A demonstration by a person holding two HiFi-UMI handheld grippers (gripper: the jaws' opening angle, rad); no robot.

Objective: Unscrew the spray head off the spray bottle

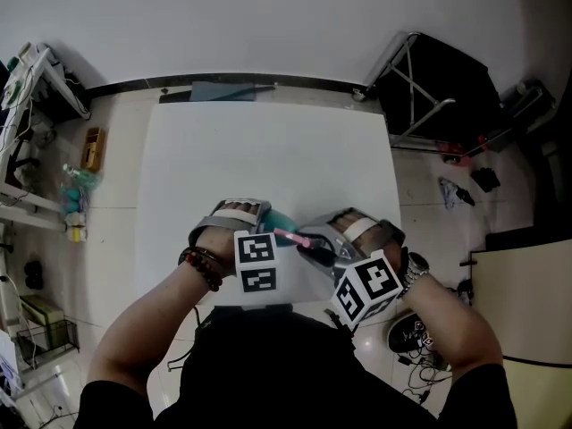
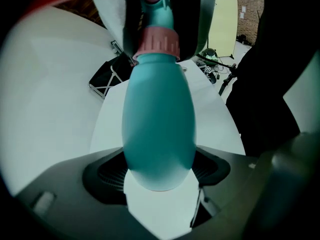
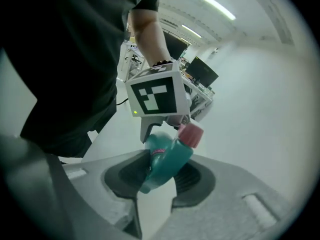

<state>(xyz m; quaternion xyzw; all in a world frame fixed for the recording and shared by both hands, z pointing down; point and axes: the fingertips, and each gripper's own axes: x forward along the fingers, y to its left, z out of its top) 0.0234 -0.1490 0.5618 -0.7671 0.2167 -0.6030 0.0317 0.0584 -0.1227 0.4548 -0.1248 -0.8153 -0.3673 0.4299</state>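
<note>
The teal spray bottle is held in the air over the white table's front edge, its rounded body pinched between the pads of my left gripper. A pink collar rings its neck. My right gripper is shut on the teal spray head, whose pink nozzle sticks up to the right. In the head view the left gripper and right gripper meet tip to tip, with the bottle and pink collar between them.
A dark folding stand sits on the floor to the right of the table. Shelves and clutter line the left wall. Cables and a shoe lie on the floor at the right front.
</note>
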